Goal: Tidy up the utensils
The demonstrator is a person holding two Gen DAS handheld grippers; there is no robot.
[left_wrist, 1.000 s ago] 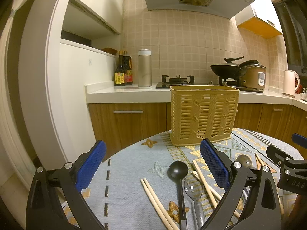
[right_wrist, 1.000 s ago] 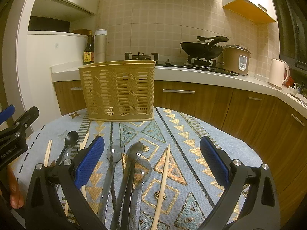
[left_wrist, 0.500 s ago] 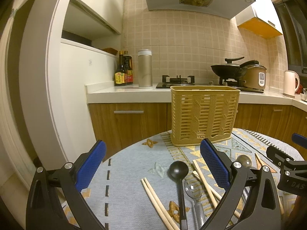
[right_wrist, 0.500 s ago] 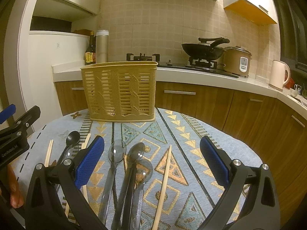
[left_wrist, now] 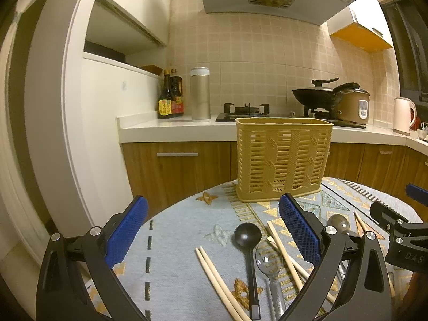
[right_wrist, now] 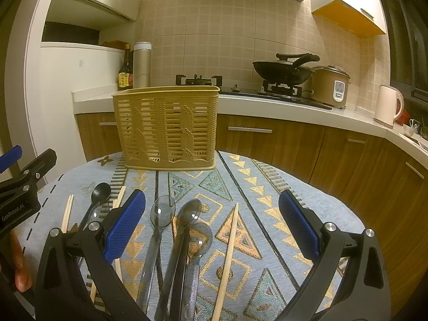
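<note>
A tan slotted utensil basket (left_wrist: 283,160) stands upright at the far side of the round table; it also shows in the right wrist view (right_wrist: 165,128). Loose utensils lie on the patterned cloth. In the left wrist view there are a black spoon (left_wrist: 248,243), a clear spoon (left_wrist: 268,262) and a pair of chopsticks (left_wrist: 214,275). In the right wrist view there are clear spoons (right_wrist: 160,219), a dark spoon (right_wrist: 187,214) and a single chopstick (right_wrist: 228,251). My left gripper (left_wrist: 214,230) is open and empty above the black spoon. My right gripper (right_wrist: 211,222) is open and empty above the spoons.
The round table (right_wrist: 307,200) ends close behind the basket. Behind it runs a counter with wooden cabinets (right_wrist: 267,139), bottles (left_wrist: 169,99), a steel flask (left_wrist: 200,95), a wok (right_wrist: 283,71), a rice cooker (right_wrist: 330,87) and a kettle (right_wrist: 386,105). A white wall unit (left_wrist: 80,133) stands left.
The right wrist view has shifted slightly, with the basket now a little to the right and lower in frame. The left gripper has not moved. Both grippers stay open.
</note>
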